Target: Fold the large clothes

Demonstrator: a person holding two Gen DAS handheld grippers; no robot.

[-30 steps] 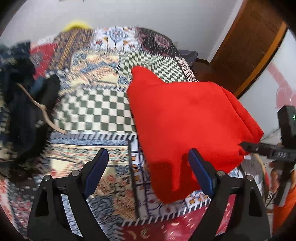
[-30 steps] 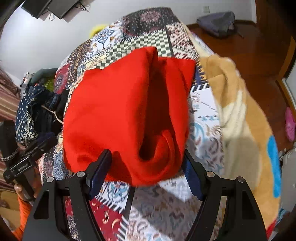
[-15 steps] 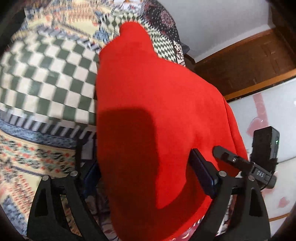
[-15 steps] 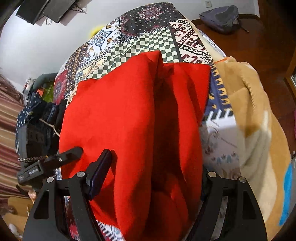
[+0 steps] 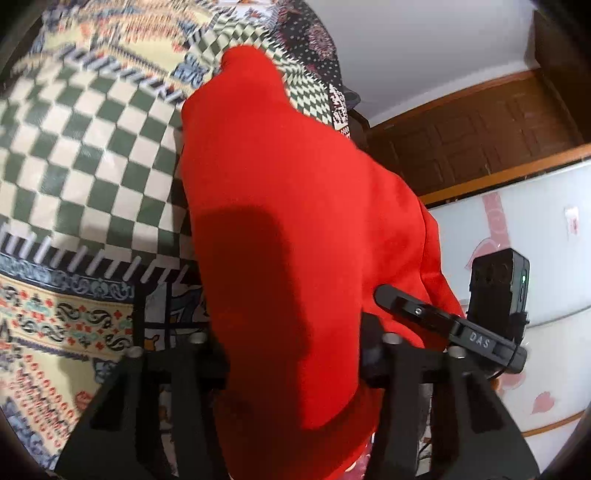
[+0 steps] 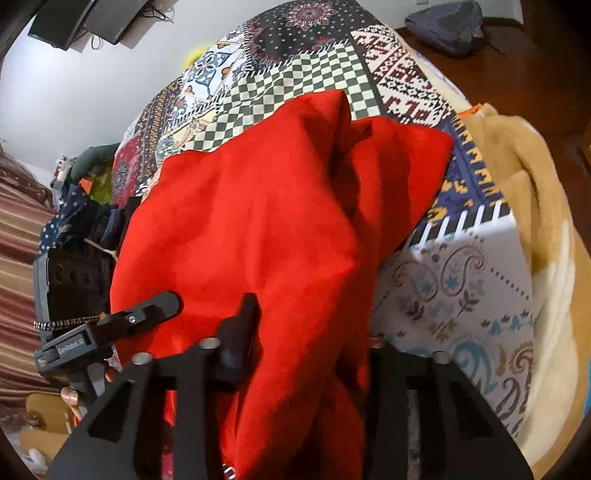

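A red garment (image 5: 295, 184) lies on the patchwork bedspread (image 5: 85, 147), its near edge hanging toward me. My left gripper (image 5: 291, 354) is closing on the near left part of that edge, and the red cloth fills the gap and touches both pads. In the right wrist view the red garment (image 6: 258, 221) is bunched into a fold between the jaws of my right gripper (image 6: 306, 350), which is also closing on it. Each view shows a finger (image 5: 399, 302) of the other gripper resting at the cloth's edge.
A heap of dark clothes (image 6: 81, 221) sits at the bed's left side. A tan blanket (image 6: 535, 192) drapes over the right side. A grey bag (image 6: 447, 26) lies on the wooden floor beyond. A brown door (image 5: 480, 147) stands behind the bed.
Both grippers moved in over the red garment's near edge, then their jaws narrowed from wide apart onto the cloth. The cloth between the right jaws has bunched up.
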